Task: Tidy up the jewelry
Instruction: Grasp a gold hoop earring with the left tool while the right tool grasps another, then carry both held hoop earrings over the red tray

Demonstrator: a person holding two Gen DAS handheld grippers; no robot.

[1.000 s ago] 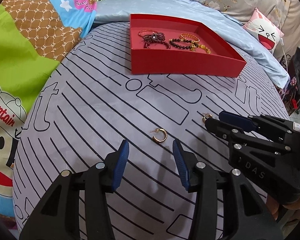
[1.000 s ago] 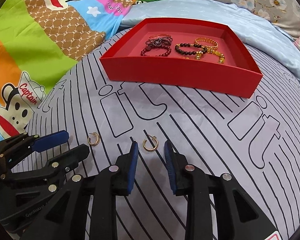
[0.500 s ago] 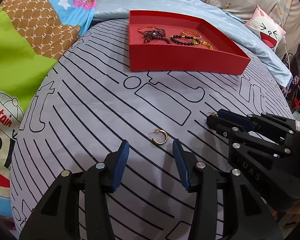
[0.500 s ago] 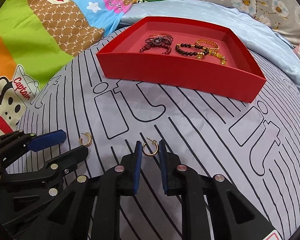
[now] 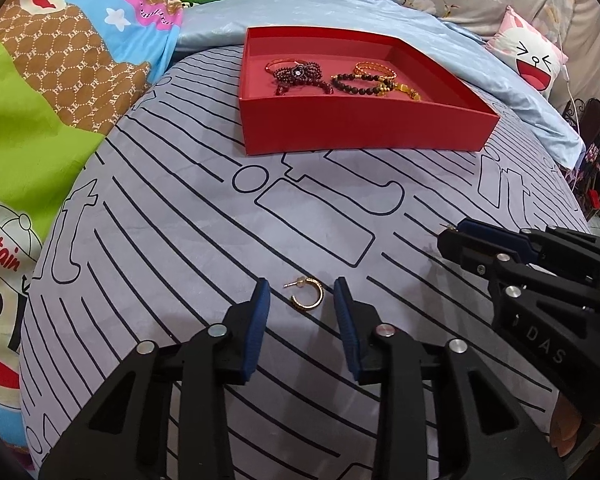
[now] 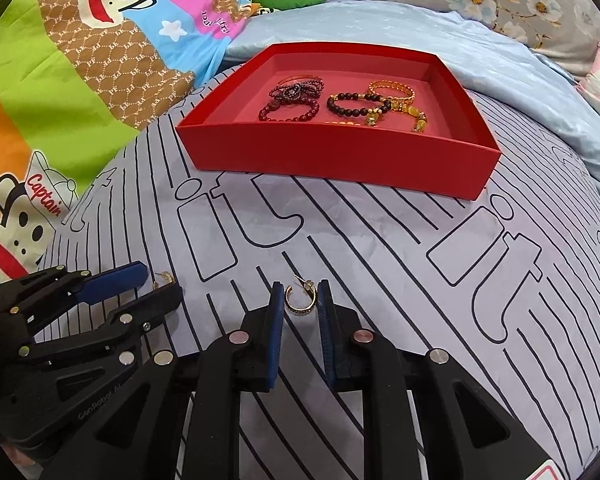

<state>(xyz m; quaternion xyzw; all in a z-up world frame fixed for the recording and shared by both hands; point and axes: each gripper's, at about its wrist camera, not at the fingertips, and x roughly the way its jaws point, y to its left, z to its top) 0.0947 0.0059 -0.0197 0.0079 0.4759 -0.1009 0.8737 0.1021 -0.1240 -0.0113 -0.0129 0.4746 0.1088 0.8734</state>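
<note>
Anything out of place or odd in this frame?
Two small gold hoop earrings lie loose on the grey striped bedsheet, outside the red rectangular tray that holds the beaded bracelets. One earring sits between the left gripper's open jaws, the other between the right gripper's narrowed jaws. Nothing looks damaged.

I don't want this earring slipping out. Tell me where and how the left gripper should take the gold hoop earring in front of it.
The gold hoop earring lies flat on the grey striped bedspread, post toward the upper left. Bring the left gripper down from above, jaws straddling the ring, and close across the curved band, clear of the thin post.
</note>
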